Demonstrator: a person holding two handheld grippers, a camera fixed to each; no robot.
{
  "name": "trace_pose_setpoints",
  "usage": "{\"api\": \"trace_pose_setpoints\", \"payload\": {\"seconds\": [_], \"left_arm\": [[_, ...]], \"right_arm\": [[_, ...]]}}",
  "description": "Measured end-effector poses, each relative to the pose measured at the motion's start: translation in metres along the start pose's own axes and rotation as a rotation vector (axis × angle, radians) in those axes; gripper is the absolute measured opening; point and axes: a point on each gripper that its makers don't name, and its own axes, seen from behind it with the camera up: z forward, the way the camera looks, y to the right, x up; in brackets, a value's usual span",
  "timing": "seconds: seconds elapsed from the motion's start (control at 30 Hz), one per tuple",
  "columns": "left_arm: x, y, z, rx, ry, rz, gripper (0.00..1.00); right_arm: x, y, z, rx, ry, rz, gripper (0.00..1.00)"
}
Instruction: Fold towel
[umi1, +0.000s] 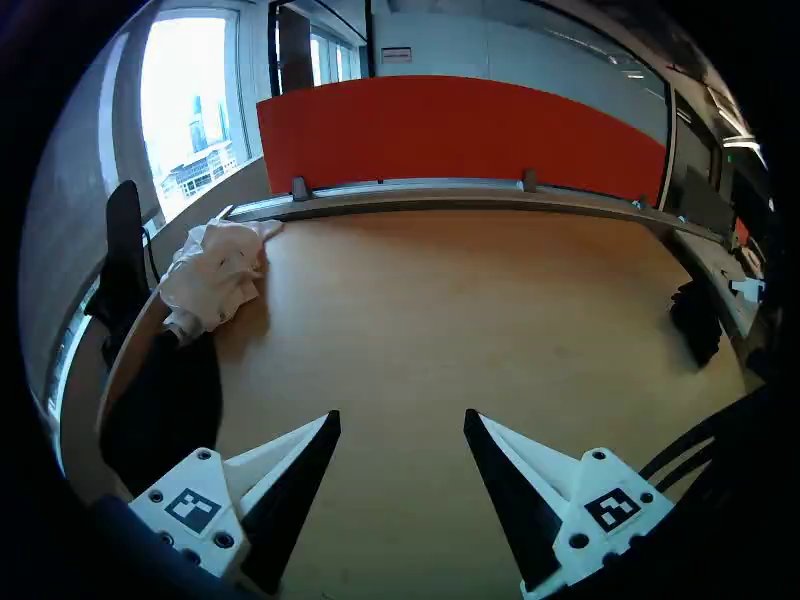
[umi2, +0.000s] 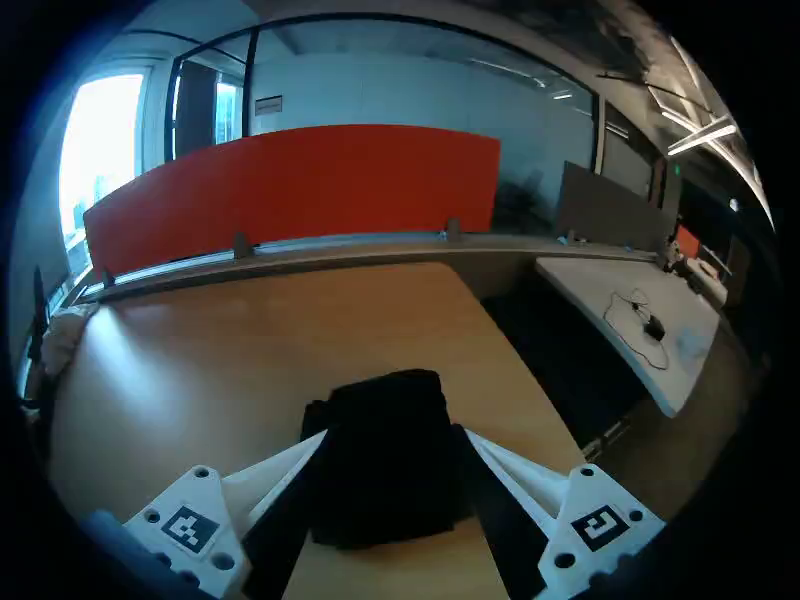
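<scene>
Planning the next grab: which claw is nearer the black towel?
Right. The right claw straddles the black towel, fingers either side of it. The left claw is over bare desk, the towel far off to its right.

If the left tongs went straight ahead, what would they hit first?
Probably nothing near: the left tongs point over the bare wooden desk toward the orange divider panel at its far edge. The crumpled white cloth lies aside.
</scene>
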Motion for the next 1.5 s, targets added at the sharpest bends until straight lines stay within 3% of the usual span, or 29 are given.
{"api": "trace_pose_setpoints", "payload": {"seconds": [0.3,0.8,1.1,1.5], "left_arm": [[0.036,-0.011,-0.002,0.015,0.104,-0.041,0.92],[0.113,-0.025,-0.018,0.033,0.319,-0.057,0.92],[0.132,-0.031,-0.021,0.041,0.387,-0.059,0.92],[0.167,-0.022,-0.033,0.012,0.486,-0.047,0.92]], "right_arm": [[0.036,-0.017,-0.014,0.024,0.109,-0.022,0.85],[0.118,-0.059,-0.068,0.089,0.368,-0.034,0.85],[0.127,-0.077,-0.078,0.098,0.410,-0.072,0.85],[0.156,-0.133,-0.092,0.146,0.473,-0.100,0.85]]}}
